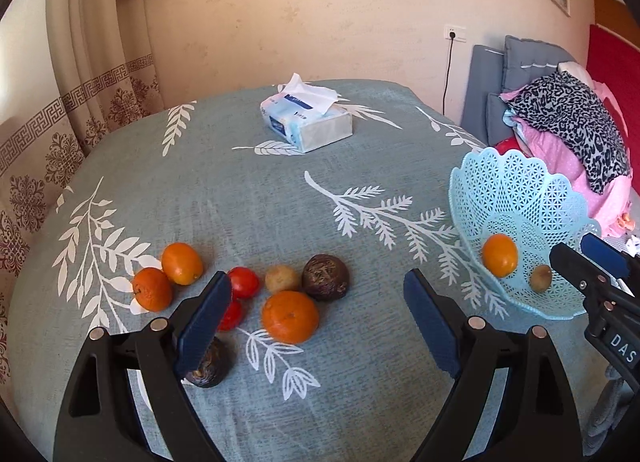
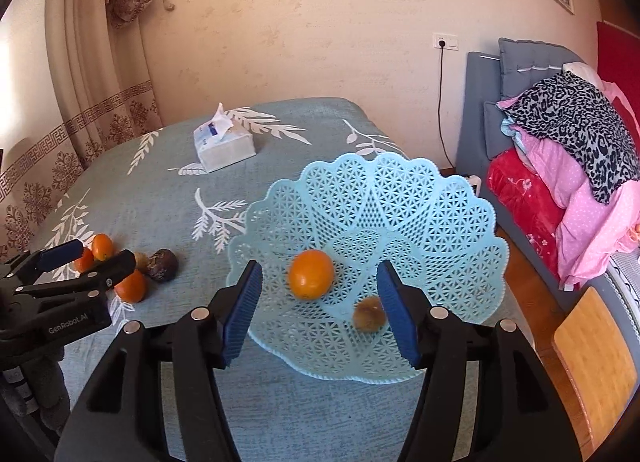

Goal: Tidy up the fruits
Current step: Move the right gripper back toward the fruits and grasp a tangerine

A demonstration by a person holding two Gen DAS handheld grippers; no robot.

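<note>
My left gripper (image 1: 318,310) has its jaws spread wide with nothing between them, above the loose fruit; my right gripper (image 2: 320,302) is spread just as wide and empty over the basket (image 2: 404,189). The right gripper's body reads "DAS" as seen from the left wrist, and the left gripper's body reads "GenRobot.AI" as seen from the right wrist. Nearest in the left view, a dark wrinkled fruit (image 1: 208,368) sits half hidden behind my left finger, then a big orange (image 1: 291,316), two red tomatoes (image 1: 243,282), a small tan fruit (image 1: 282,279), a dark round fruit (image 1: 325,277), and left of them two more oranges (image 1: 166,276) touching each other. Only the right view shows the whole light-blue lattice basket, with an orange in it (image 2: 311,274) and a small brown fruit (image 2: 369,313) just right of that. Only that view shows a wooden board (image 2: 596,358) at near right. Everything lies on a teal tablecloth (image 1: 240,197) printed with white leaves; far on it stands a tissue pack (image 1: 308,121) whose print I cannot read. Beyond: patterned curtain (image 1: 80,73) left, beige wall, folded blankets (image 2: 560,165) right.
</note>
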